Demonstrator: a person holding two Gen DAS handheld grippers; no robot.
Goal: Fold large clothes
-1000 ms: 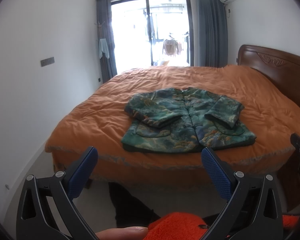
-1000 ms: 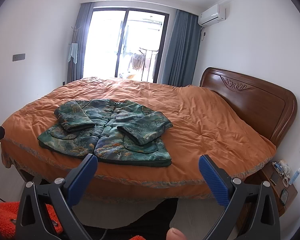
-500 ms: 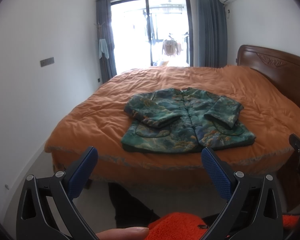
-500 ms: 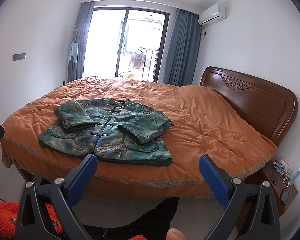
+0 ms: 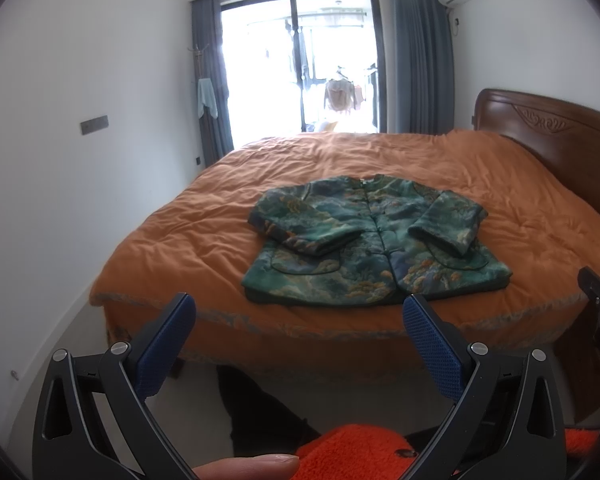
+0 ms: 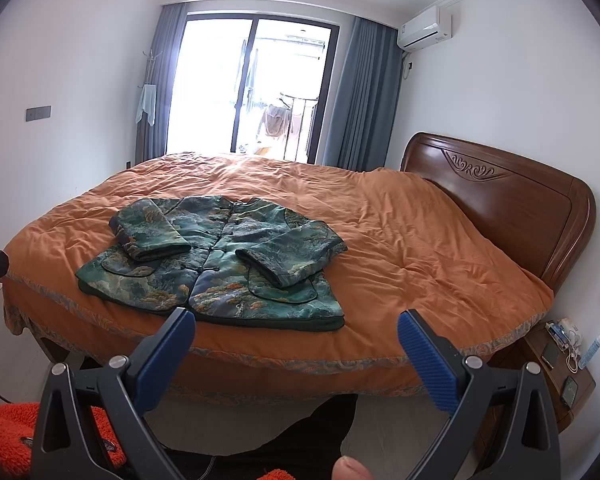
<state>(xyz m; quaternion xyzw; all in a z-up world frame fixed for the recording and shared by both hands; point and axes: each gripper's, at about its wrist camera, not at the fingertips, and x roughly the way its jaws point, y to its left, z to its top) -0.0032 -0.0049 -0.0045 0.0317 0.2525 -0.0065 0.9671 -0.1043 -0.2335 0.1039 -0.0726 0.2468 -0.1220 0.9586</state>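
A green patterned jacket lies flat and buttoned near the front edge of the orange bedspread. Both of its sleeves are folded in over the chest. My left gripper is open, held in the air in front of the bed, short of the jacket's hem. My right gripper is open too, level with the bed's front edge and just below the jacket's right lower corner. Neither gripper holds or touches anything.
A carved wooden headboard stands at the right. A nightstand with small items sits by the right wall. A glass balcony door is behind the bed. The person's dark trouser leg and orange fuzzy slippers show below the grippers.
Both views have crept slightly nearer to the bed. The jacket has not moved and both grippers stay open.
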